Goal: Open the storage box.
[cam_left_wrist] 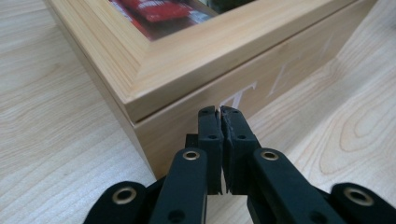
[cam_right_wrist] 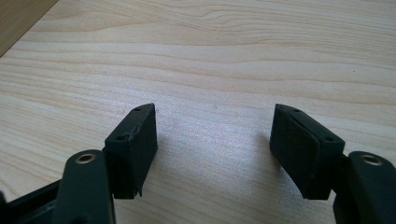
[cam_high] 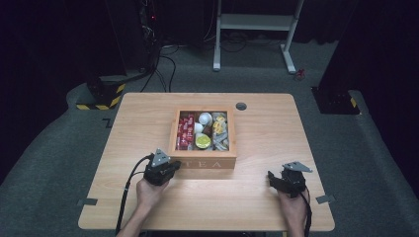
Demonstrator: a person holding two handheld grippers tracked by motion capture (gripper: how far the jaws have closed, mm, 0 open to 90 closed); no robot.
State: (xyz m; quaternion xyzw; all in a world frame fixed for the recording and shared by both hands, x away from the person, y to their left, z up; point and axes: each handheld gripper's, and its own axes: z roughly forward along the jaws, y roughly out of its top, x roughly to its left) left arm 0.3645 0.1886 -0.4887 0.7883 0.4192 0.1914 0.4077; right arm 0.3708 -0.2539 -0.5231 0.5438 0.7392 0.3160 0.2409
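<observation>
The surface [cam_high: 257, 197] carries a wooden tea box [cam_high: 202, 160] at its centre. The left gripper [cam_left_wrist: 219, 112], fingers pressed together on nothing, points at the box's front corner. The right gripper [cam_right_wrist: 212, 135] rests apart, fingers spread, empty.

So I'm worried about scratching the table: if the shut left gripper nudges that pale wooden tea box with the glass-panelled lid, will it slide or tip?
The pale wooden tea box looks low and broad, so it will probably slide, not tip. Packed with sachets, it may resist a light push. The left gripper is shut at the lid seam, so the lid might lift first.
</observation>
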